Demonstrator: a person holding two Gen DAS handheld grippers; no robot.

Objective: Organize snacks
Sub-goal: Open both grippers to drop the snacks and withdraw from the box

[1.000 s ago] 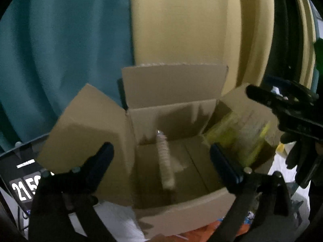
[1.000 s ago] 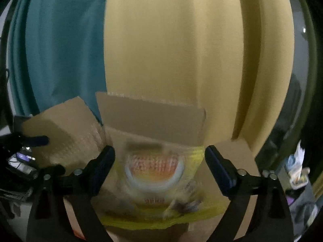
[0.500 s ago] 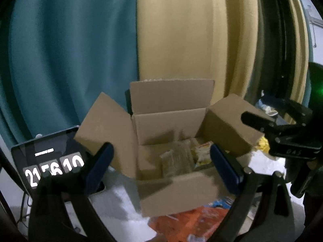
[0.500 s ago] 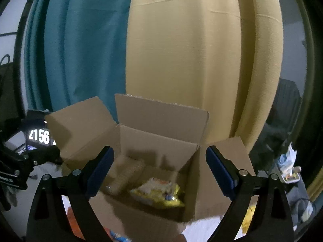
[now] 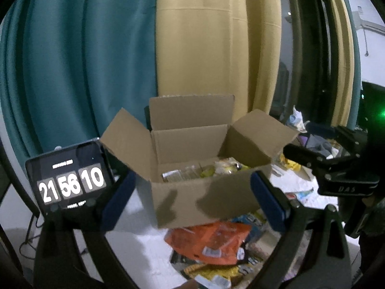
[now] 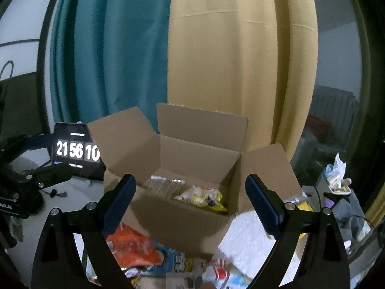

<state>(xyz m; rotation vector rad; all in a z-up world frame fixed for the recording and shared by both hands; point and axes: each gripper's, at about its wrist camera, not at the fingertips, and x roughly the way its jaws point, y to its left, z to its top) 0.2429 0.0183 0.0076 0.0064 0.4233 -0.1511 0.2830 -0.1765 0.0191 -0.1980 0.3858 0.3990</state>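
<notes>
one cardboard box (image 6: 182,219) at frame centre, four flaps open upward; yellow snack bag (image 6: 204,196) lies flat inside. left hand-held gripper (image 5: 192,196) and right hand-held gripper (image 6: 191,198) both spread wide, empty.

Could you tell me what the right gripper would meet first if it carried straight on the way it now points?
Probably the cardboard box: its near wall sits between the open fingers of the right gripper, though depth is unclear.

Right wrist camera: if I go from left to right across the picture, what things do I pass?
Other tool → clock screen showing 21 56 10 → open cardboard box with a yellow snack bag inside → tissue-like clutter at the far right.
</notes>
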